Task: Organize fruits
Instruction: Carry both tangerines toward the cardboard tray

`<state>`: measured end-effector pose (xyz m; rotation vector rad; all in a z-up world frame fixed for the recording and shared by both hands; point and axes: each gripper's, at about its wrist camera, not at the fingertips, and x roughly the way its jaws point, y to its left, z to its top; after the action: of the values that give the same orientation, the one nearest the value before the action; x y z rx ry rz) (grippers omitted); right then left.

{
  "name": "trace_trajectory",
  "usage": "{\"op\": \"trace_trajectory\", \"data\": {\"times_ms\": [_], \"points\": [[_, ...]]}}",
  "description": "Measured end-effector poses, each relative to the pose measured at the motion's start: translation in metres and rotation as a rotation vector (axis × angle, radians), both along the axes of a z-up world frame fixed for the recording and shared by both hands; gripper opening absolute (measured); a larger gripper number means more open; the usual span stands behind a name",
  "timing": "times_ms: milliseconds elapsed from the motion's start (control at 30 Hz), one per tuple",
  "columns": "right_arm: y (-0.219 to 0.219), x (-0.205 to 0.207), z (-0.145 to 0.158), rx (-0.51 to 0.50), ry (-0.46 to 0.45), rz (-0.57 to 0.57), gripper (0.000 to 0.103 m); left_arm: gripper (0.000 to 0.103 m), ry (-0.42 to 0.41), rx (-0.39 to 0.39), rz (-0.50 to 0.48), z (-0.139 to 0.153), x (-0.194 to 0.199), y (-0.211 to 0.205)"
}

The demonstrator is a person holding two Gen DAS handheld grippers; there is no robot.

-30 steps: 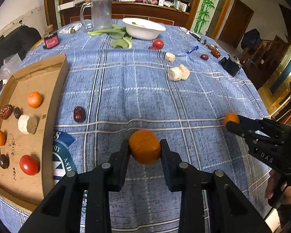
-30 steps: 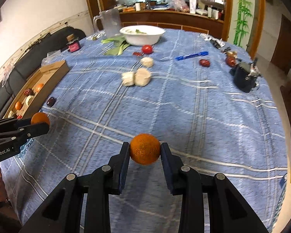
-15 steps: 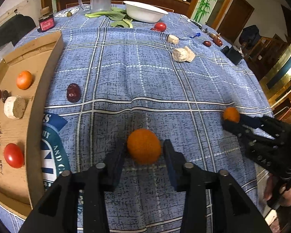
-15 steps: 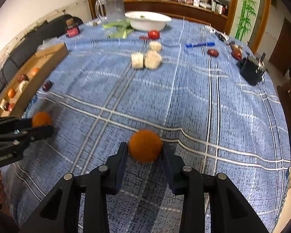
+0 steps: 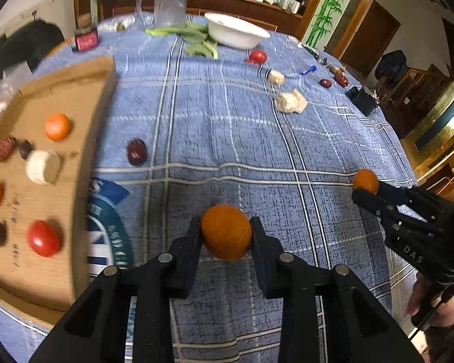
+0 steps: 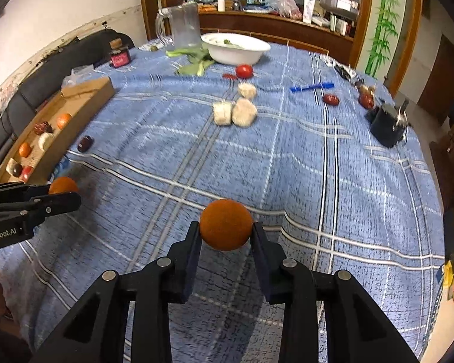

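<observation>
The left tool [image 5: 226,233] grips an orange [image 5: 226,232] between its fingers, above the blue plaid surface [image 5: 227,127] just right of the cardboard tray [image 5: 84,115]. The right tool [image 6: 226,230] clamps a second orange [image 6: 226,224] over the surface's near edge.

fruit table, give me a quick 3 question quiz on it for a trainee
1. True or false: each gripper is shut on an orange.
2. Where is the white bowl? A) inside the cardboard tray B) at the far end of the table by the glass jug C) in the right gripper
3. Fill in: the dark red fruit just outside the tray lies on the blue ______.

Key
1. True: left gripper holds one orange, right gripper holds another orange.
2. B: white bowl, glass jug, cardboard tray.
3. tablecloth; dark red fruit.
</observation>
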<state>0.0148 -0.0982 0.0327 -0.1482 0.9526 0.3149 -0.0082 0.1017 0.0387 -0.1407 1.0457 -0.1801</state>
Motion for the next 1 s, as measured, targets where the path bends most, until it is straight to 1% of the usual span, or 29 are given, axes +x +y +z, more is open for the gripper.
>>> {"op": "trace_trajectory", "data": {"times_ms": [67,133,300,467,700,1000], "points": [[0.006,-0.002,0.007,0.000,-0.016,0.010,0.036,0.030,-0.025,0.011,0.003,0.009,-0.004,0.002],[0.013,-0.004,0.015,-0.004,-0.032,0.023,0.036,0.030,-0.050,0.041,0.015,0.019,-0.006,0.006],[0.036,-0.003,0.027,-0.006,-0.052,0.059,0.036,0.030,-0.101,0.063,0.049,0.041,-0.011,0.022],[0.061,0.002,0.037,0.008,-0.063,0.098,0.036,0.030,-0.135,0.068,0.096,0.057,-0.016,0.047],[0.100,0.009,0.048,0.020,-0.076,0.157,0.036,0.030,-0.155,0.069,0.175,0.066,-0.018,0.088],[0.150,0.024,0.056,0.055,-0.072,0.231,0.036,0.030,-0.151,0.082,0.282,0.068,-0.016,0.146]]}}
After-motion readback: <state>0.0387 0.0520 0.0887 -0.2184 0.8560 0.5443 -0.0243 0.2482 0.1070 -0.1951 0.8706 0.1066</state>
